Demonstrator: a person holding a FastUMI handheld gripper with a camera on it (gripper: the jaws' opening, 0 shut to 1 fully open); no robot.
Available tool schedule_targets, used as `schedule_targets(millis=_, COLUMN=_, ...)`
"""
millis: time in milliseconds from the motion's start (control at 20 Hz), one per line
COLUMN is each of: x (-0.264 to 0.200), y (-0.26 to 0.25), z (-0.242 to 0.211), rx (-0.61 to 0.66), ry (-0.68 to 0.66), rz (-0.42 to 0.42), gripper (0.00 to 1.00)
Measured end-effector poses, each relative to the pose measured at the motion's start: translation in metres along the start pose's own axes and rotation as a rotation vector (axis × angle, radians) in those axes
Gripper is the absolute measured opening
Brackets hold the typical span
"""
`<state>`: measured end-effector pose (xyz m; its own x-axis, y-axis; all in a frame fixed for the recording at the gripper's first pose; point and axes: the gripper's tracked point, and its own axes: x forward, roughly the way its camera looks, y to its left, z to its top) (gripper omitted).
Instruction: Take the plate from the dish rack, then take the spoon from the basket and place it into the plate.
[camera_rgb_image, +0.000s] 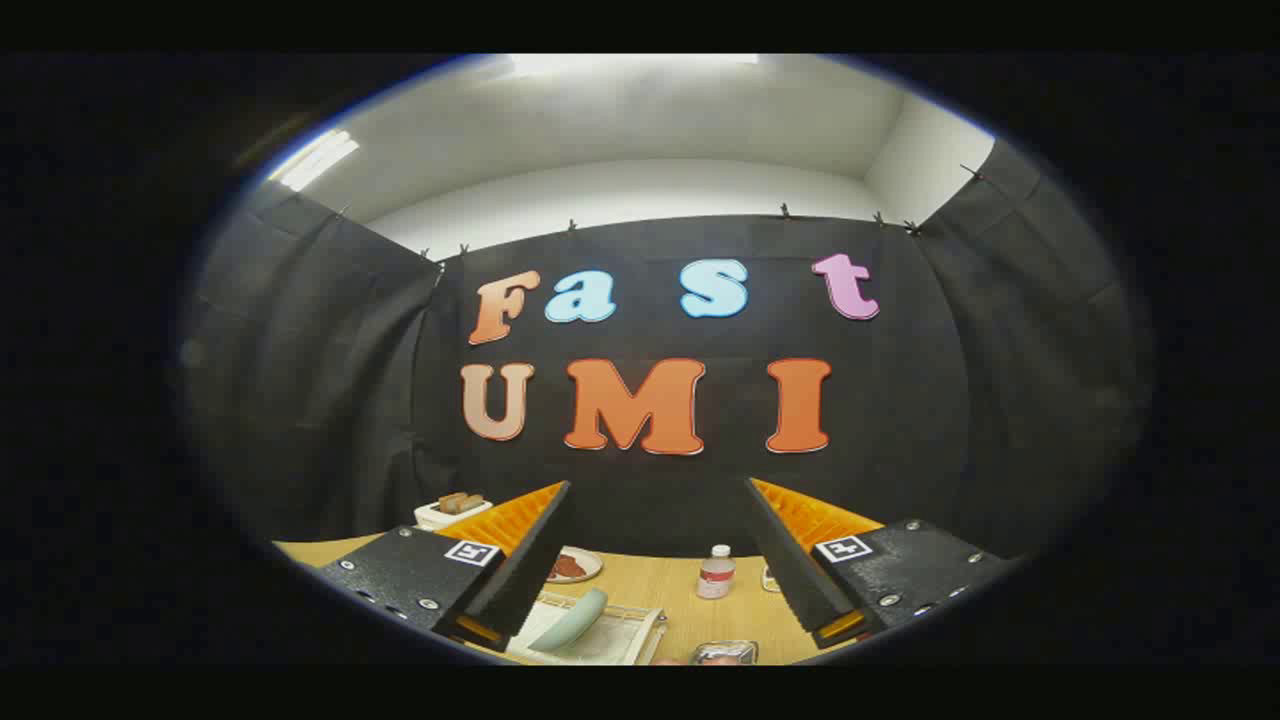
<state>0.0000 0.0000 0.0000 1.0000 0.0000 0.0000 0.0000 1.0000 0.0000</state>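
Observation:
My gripper is open and held high above the table, its fingers wide apart with nothing between them. Below and between the fingers, beside the left finger, a pale green plate stands on edge in a white dish rack. A shiny container lies just to the right of the rack, mostly cut off; I cannot tell what it holds, and no spoon can be made out.
On the wooden table stand a small bottle with a white cap and a small dish with brown food. A white tray with bread-like pieces sits at the far left. Black cloth walls close in the booth.

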Motion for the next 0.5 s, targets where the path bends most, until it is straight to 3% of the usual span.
schedule_targets(millis=500, x=0.011, y=0.004, z=0.01, rx=0.019, ry=-0.009, rz=0.02, gripper=0.99)
